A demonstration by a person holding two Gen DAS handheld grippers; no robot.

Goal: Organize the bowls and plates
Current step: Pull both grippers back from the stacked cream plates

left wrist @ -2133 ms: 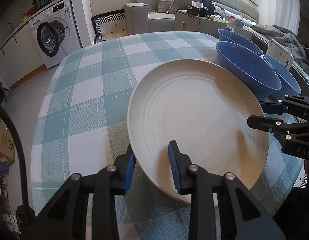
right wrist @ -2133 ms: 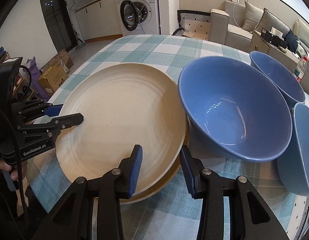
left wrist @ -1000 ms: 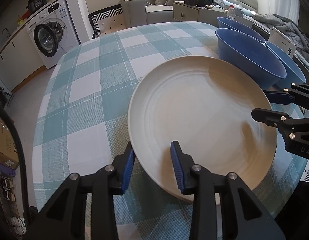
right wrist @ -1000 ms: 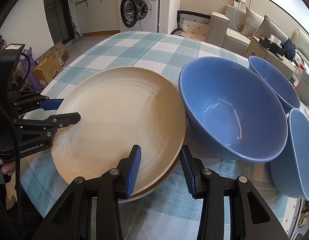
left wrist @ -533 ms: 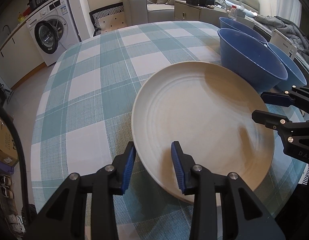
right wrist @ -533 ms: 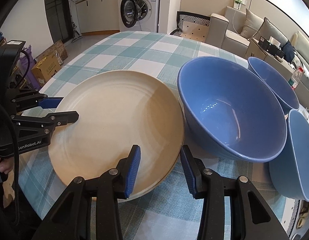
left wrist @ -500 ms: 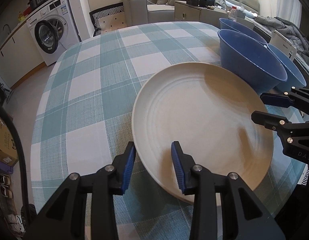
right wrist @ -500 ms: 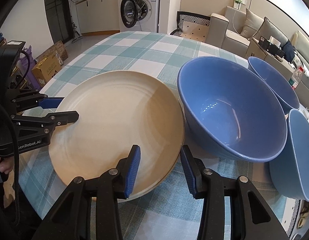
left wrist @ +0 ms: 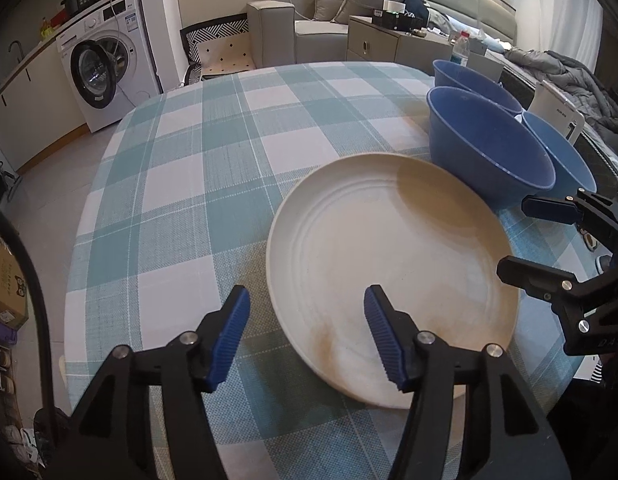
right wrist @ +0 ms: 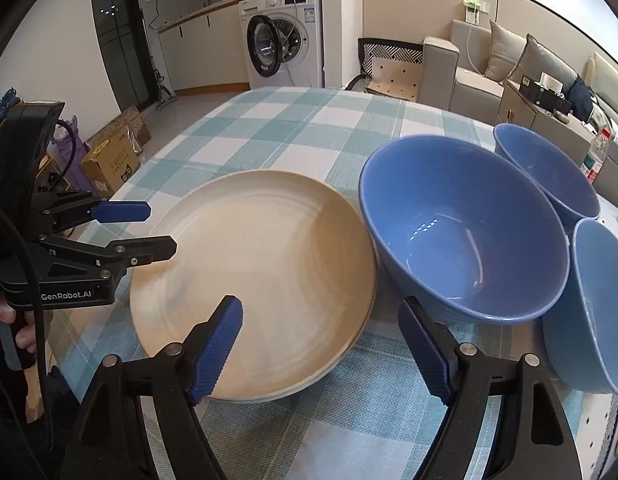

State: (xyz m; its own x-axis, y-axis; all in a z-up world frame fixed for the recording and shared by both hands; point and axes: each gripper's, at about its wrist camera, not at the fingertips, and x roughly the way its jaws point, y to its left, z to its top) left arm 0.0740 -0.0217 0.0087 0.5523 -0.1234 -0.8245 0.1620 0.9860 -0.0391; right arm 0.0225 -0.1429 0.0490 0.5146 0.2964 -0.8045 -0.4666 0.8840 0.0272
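the left gripper (left wrist: 307, 336) has its jaws opening; the near rim of the plate (left wrist: 389, 248) sits between the blue pads (left wrist: 229, 336), which stand clear of it on either side. the plate lies flat on the checked cloth (left wrist: 213, 168), just ahead and a little right of this gripper.

the right gripper (right wrist: 321, 352) also has its jaws opening, spread wide, with the plate's (right wrist: 261, 264) right edge between the pads (right wrist: 217, 354) and neither pad pressing on it. a second rim shows under the plate's right edge, so it seems to rest on another plate, though that is hard to make out. seen from the right gripper, the left one (right wrist: 147, 228) sits across the plate at its far left side, and part of a hand (right wrist: 13, 324) shows on its grip.

just beyond the plate, ahead and right of the right gripper, stands a blue bowl (right wrist: 465, 228), its side touching or nearly touching the plate. a second bowl (right wrist: 549, 172) is behind it and a third (right wrist: 593, 308) at the far right, all three close together.

past the table stand a washer (right wrist: 283, 40) and a sofa (right wrist: 469, 64).
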